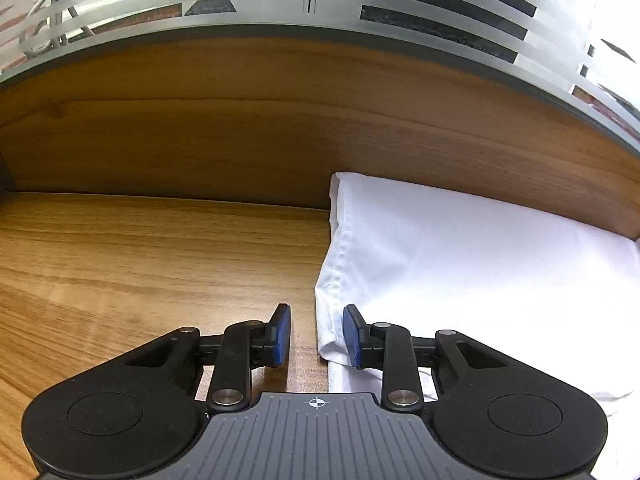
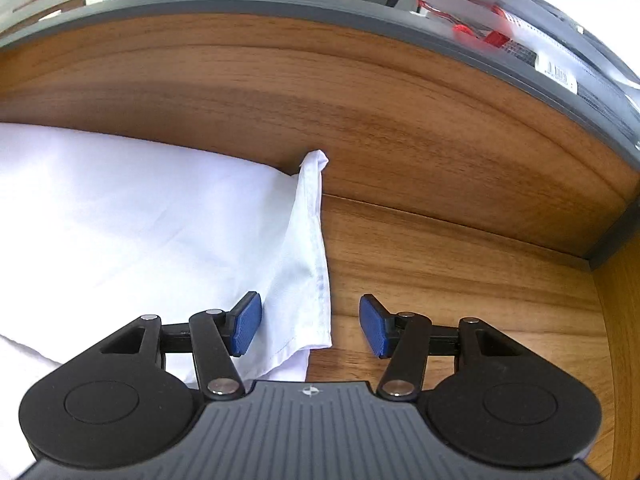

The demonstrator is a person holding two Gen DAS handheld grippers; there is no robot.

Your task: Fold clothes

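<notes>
While you've got two grippers up, there's just one white garment (image 1: 460,264) here, lying flat on the wooden desk (image 1: 140,264) against the wooden back panel (image 1: 280,128). Your left gripper (image 1: 316,334) is open, straddling the garment's left edge; your right gripper (image 2: 310,326) is open too, straddling the right edge (image 2: 316,264). Frosted striped glass (image 1: 280,0) runs above the panel. Stuff behind it is too blurry to identify.

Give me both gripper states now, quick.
Left gripper: open, straddling the left edge of the white garment, holding nothing.
Right gripper: open, straddling the garment's right edge, holding nothing.
</notes>
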